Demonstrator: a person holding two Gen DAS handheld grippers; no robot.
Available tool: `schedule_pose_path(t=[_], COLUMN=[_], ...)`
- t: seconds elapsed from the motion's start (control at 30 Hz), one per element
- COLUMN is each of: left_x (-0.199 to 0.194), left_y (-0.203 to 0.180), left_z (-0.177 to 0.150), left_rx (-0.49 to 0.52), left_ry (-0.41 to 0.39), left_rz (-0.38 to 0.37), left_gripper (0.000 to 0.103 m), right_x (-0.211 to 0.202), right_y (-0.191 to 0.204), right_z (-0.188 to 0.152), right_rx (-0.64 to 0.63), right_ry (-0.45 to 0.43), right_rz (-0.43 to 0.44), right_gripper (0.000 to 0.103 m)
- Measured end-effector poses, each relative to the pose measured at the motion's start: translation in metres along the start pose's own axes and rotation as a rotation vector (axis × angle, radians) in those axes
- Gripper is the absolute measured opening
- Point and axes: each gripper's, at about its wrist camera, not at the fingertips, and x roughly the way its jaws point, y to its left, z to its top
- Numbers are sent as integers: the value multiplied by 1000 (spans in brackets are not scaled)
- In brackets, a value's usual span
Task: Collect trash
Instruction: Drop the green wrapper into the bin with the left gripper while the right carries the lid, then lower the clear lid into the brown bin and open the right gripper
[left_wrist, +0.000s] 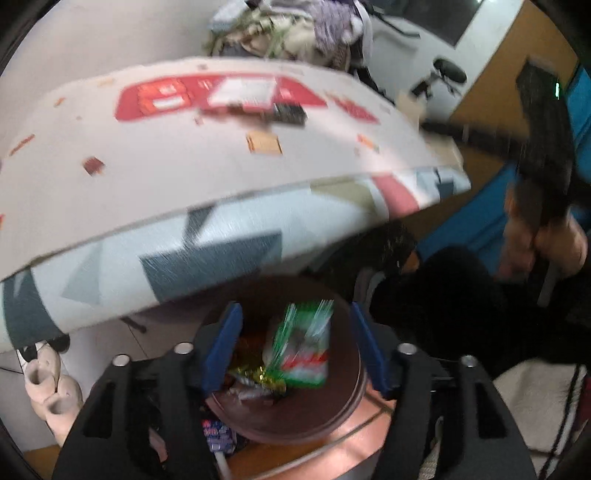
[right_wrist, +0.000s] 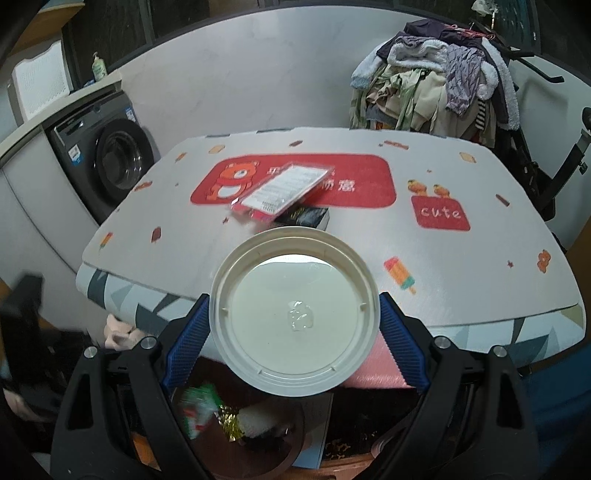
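My left gripper (left_wrist: 297, 349) hangs open over a round brown bin (left_wrist: 343, 402). A blurred green snack wrapper (left_wrist: 306, 354) is between its blue fingers (left_wrist: 225, 347) without touching either pad. Gold foil (left_wrist: 258, 378) and other scraps lie in the bin. My right gripper (right_wrist: 295, 332) is shut on a round cream plastic lid (right_wrist: 280, 295), held flat at the table's front edge, above the bin (right_wrist: 280, 454). The green wrapper (right_wrist: 199, 410) and gold foil (right_wrist: 229, 421) show below it. On the table mat (right_wrist: 461, 266) lie a red packet (right_wrist: 284, 188) and a black packet (right_wrist: 306, 218).
A washing machine (right_wrist: 110, 162) stands left of the table and a heap of clothes (right_wrist: 436, 81) behind it. Pink slippers (left_wrist: 51, 387) lie on the floor left of the bin. A hand (left_wrist: 554, 243) holds the right gripper at the left wrist view's right side.
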Motion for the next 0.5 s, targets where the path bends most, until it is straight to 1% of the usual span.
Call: schedule_pose_path(t=[0.07, 0.13, 0.23, 0.33, 0.5], left_x=[-11, -20, -35, -49, -62], left_y=[4, 7, 12, 17, 29], left_z=[4, 9, 14, 19, 27], left_rx=[-16, -32, -47, -58, -88], left_ry=[-38, -66, -113, -148, -176], left_rz=[30, 55, 102, 152, 197], left_gripper=[69, 83, 91, 96, 97], right_x=[6, 10, 19, 30, 45], right_y=[5, 12, 27, 43, 64], right_z=[-7, -13, -24, -38, -58], right_rx=[-6, -19, -54, -86, -121], right_ry=[25, 46, 85, 135, 212], right_rz=[11, 22, 42, 66, 105], right_gripper=[87, 87, 87, 87, 87])
